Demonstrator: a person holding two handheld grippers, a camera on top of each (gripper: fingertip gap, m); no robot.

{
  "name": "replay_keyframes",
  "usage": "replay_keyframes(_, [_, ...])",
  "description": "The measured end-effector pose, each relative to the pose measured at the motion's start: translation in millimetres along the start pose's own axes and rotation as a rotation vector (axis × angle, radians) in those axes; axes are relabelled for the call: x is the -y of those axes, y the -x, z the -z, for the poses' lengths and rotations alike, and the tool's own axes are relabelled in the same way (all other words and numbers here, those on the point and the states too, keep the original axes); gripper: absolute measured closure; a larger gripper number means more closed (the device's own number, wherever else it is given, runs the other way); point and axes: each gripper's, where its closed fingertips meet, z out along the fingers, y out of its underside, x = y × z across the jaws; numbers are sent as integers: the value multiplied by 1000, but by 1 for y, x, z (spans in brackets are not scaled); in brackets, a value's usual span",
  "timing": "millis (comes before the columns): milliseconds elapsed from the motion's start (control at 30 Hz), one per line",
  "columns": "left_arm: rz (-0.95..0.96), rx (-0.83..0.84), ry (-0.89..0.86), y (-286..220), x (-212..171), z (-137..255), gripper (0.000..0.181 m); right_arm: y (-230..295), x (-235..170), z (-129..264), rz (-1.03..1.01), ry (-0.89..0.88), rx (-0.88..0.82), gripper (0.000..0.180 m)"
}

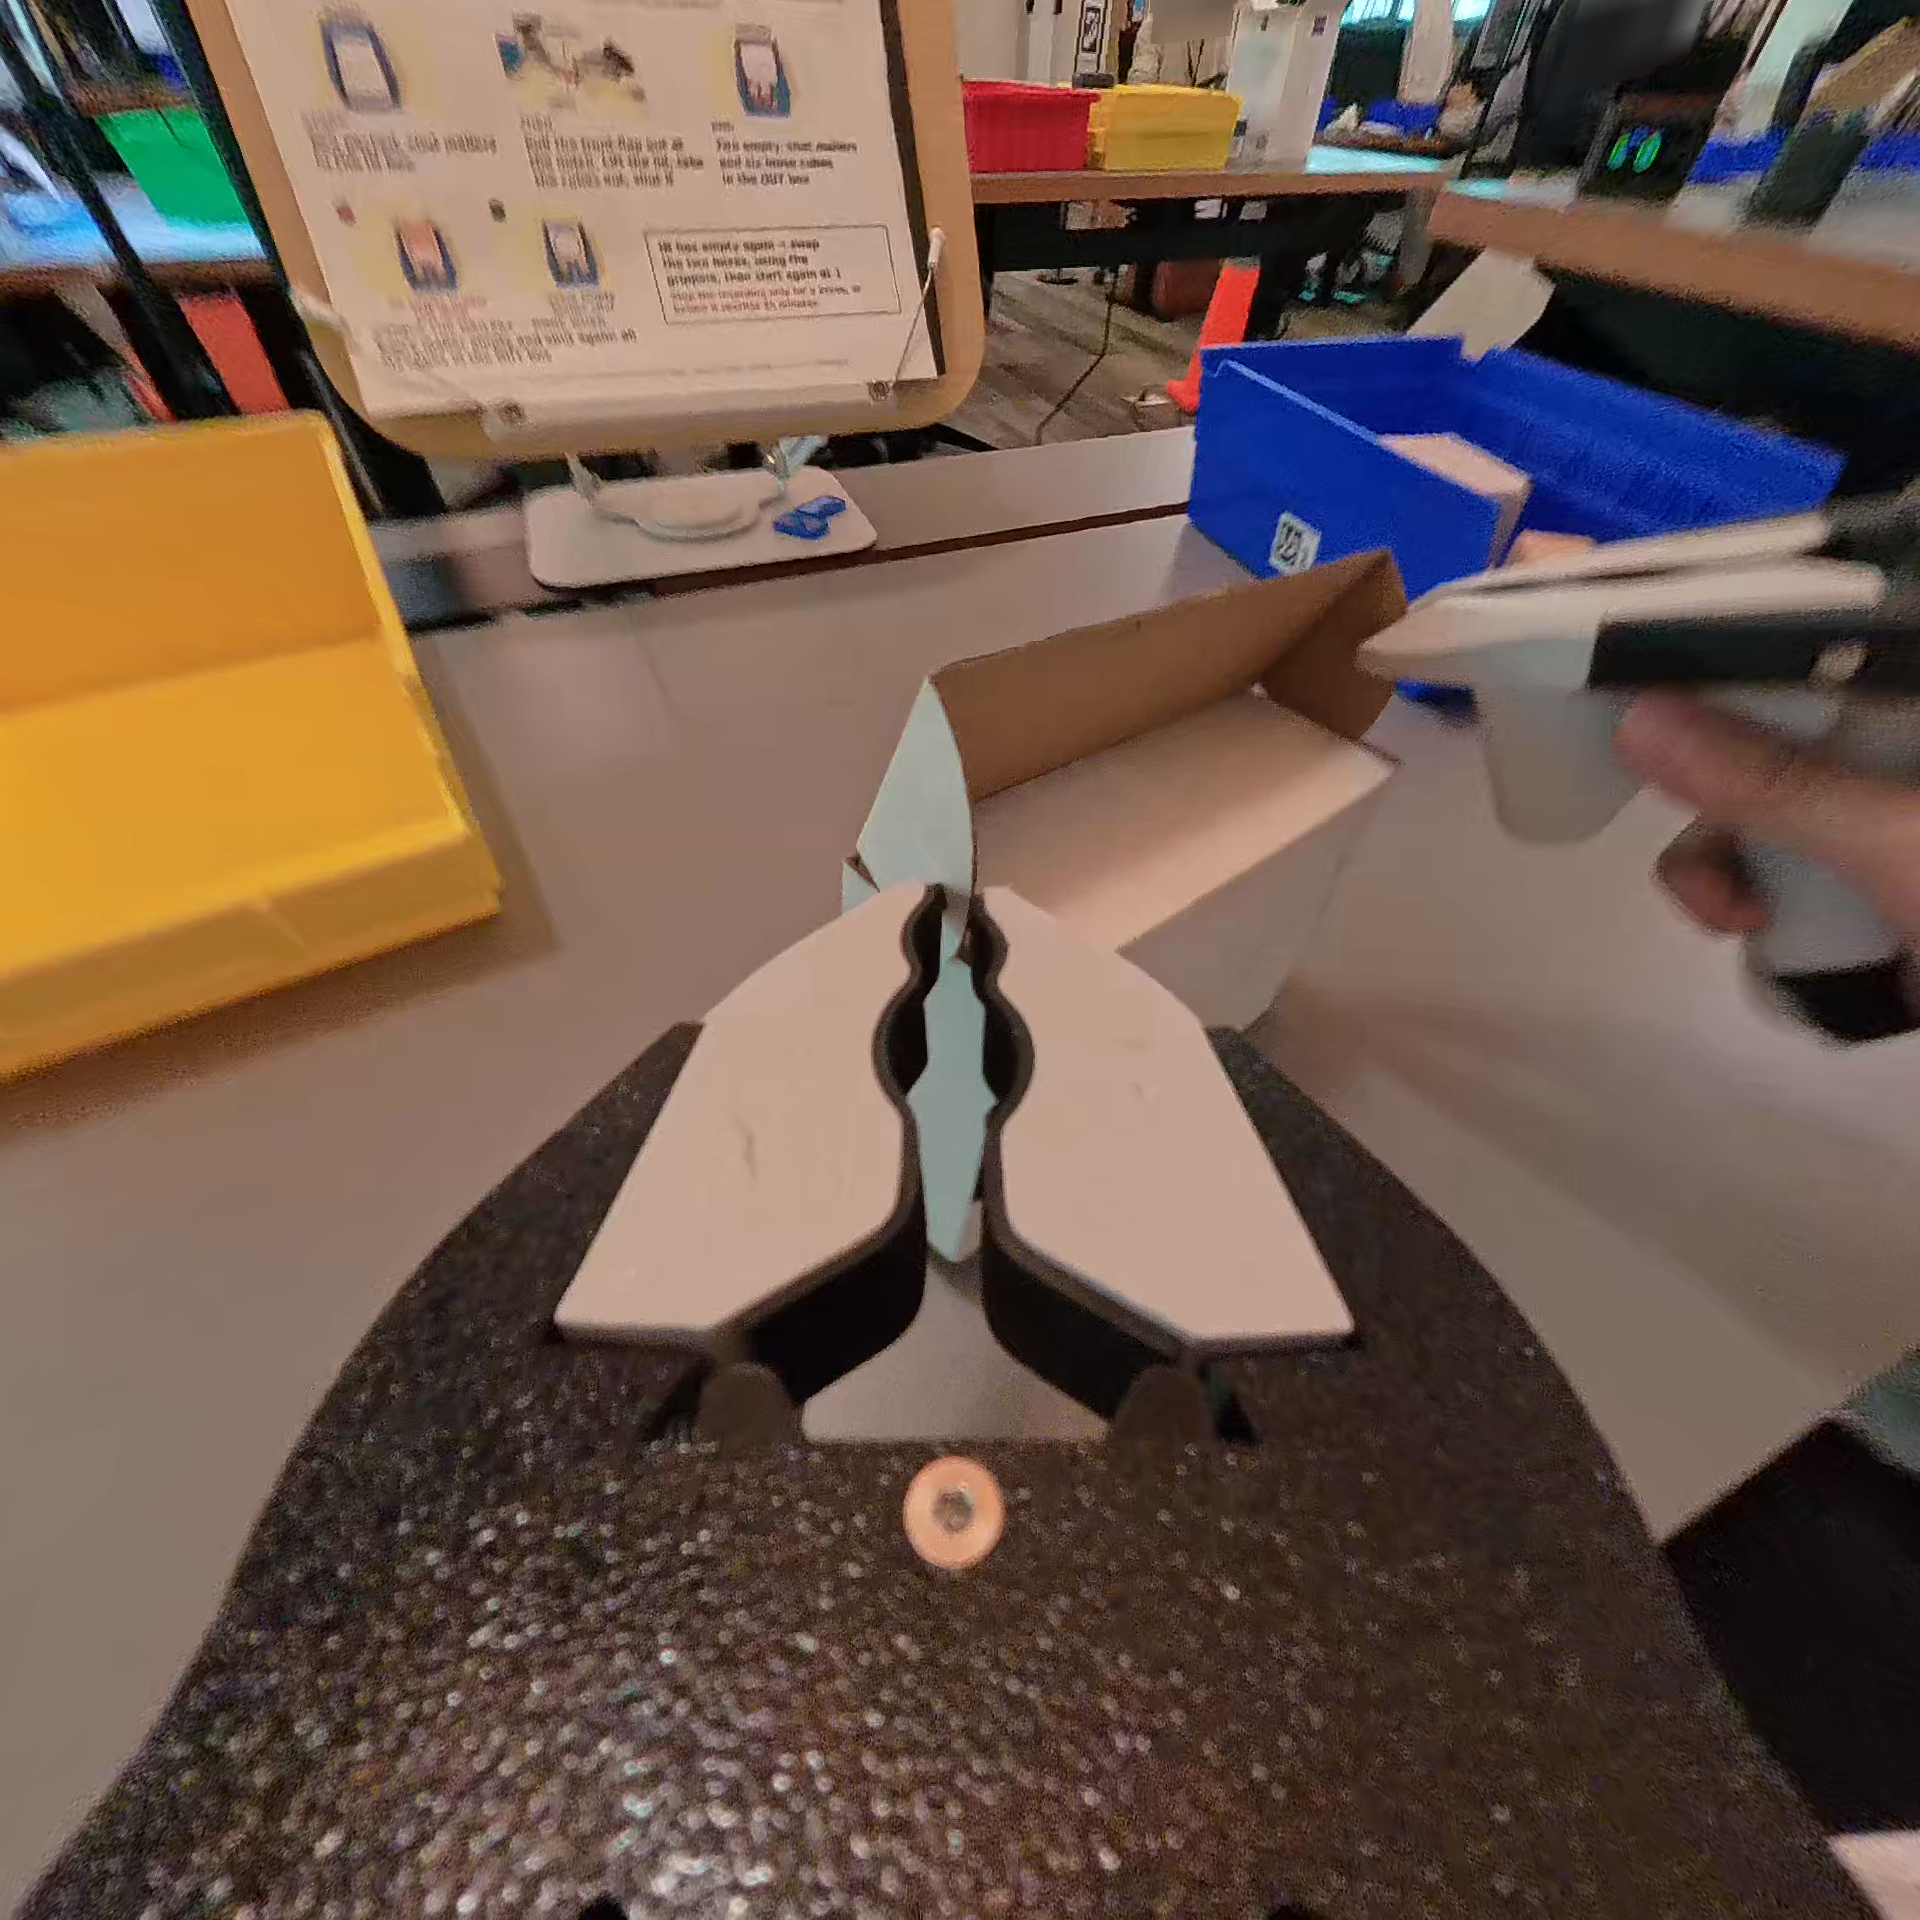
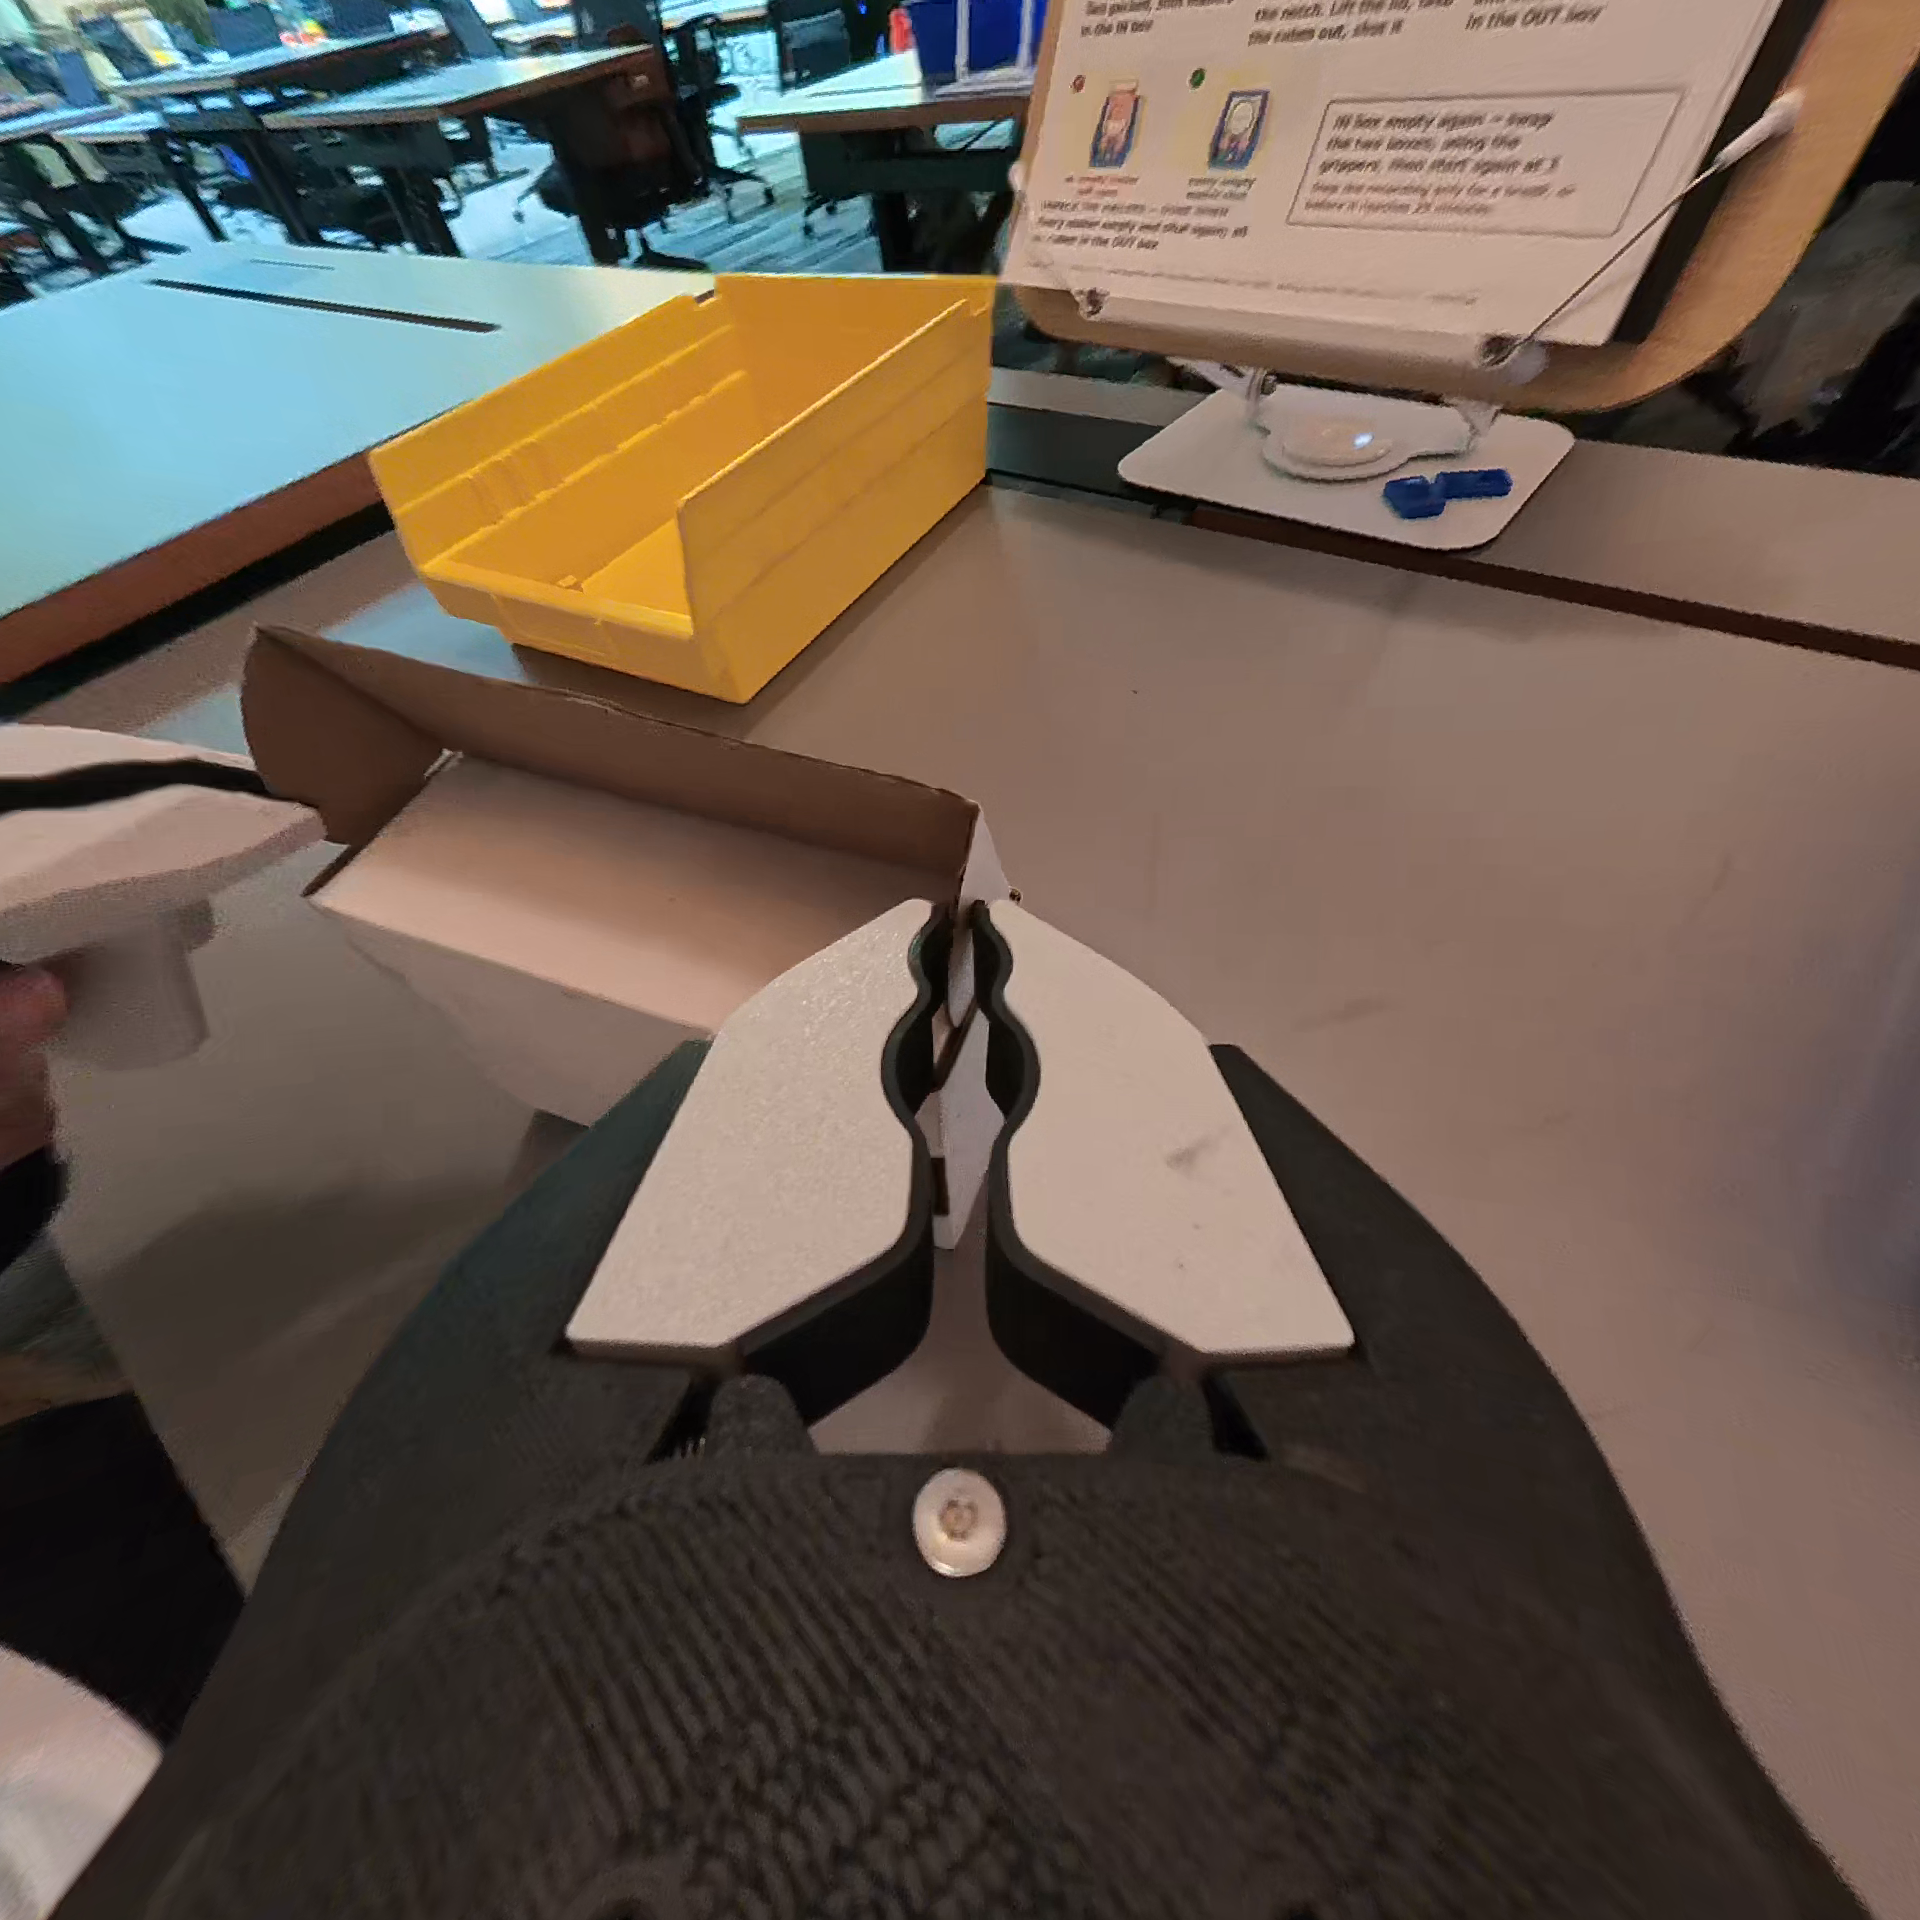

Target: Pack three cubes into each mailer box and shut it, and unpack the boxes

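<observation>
Left gripper: our left two-finger gripper with white fingers was pinched together on a side flap at 1 end of the white cardboard mailer box with a brown inside; the flap ran up between the fingers.
Right gripper: our right two-finger gripper with white fingers was pressed onto the flap at the opposite end of the same box; in the left wrist view it showed blurred at the far right, with a person's hand around its handle.
Mailer box: it sat between our 2 grippers over the grey table top, each end gripped, its long brown lid flap standing up along the far edge; we could not tell whether its base touched the table.
Contents: the white inner panel hid the interior, so we could not tell whether any cubes lay inside.
Yellow plastic bin: it stood on the table beyond the box, on our left, open toward us.
Blue plastic bin: it stood beyond the box on our right, with a pale cardboard piece inside.
Instruction board: a wooden clipboard with a printed sheet stood on a white stand at the back of the table, between the 2 bins.
</observation>
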Motion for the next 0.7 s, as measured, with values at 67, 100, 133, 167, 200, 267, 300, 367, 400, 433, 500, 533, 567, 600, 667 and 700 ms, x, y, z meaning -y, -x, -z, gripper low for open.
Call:
replay_keyframes(67, [143,-53,21,2,0,-3,176,-1,0,1,59,-24,-68,176])
replay_keyframes(100, [203,-72,34,4,-2,-5,177,0,-1,2,87,-33,-92,176])
replay_keyframes(133, [251,-85,50,7,-4,-6,177,2,-1,2,103,-41,-106,176])
replay_keyframes(167, [292,-99,64,10,-6,-7,177,4,-1,2,108,-49,-116,175])
replay_keyframes(200, [324,-108,76,13,-8,-7,178,7,-1,1,113,-58,-125,175])
replay_keyframes(267, [391,-142,90,16,-9,-7,178,10,-2,1,153,-67,-145,175])
replay_keyframes(300, [432,-168,95,16,-8,-6,178,10,-2,1,183,-60,-162,175])
replay_keyframes(367, [497,-197,101,18,-7,-7,178,11,-3,2,241,-40,-190,175])
replay_keyframes(400, [522,-204,110,20,-7,-8,178,13,-3,1,263,-33,-195,175])
replay_keyframes(433, [546,-215,118,21,-6,-9,178,14,-3,1,278,-29,-202,175])
replay_keyframes(500, [573,-221,138,25,-7,-10,178,16,-3,0,294,-35,-213,175])
replay_keyframes(533, [597,-228,140,26,-6,-11,178,18,-3,0,298,-42,-213,174])
replay_keyframes(567, [631,-244,139,27,-5,-11,178,19,-3,0,299,-48,-218,174])
replay_keyframes(600, [662,-254,139,28,-4,-11,178,19,-3,0,305,-53,-221,174])
replay_keyframes(667, [703,-264,139,30,-4,-11,178,22,-3,0,312,-62,-213,174])
replay_keyframes(700, [712,-264,144,31,-5,-11,178,22,-3,-1,314,-64,-216,174])
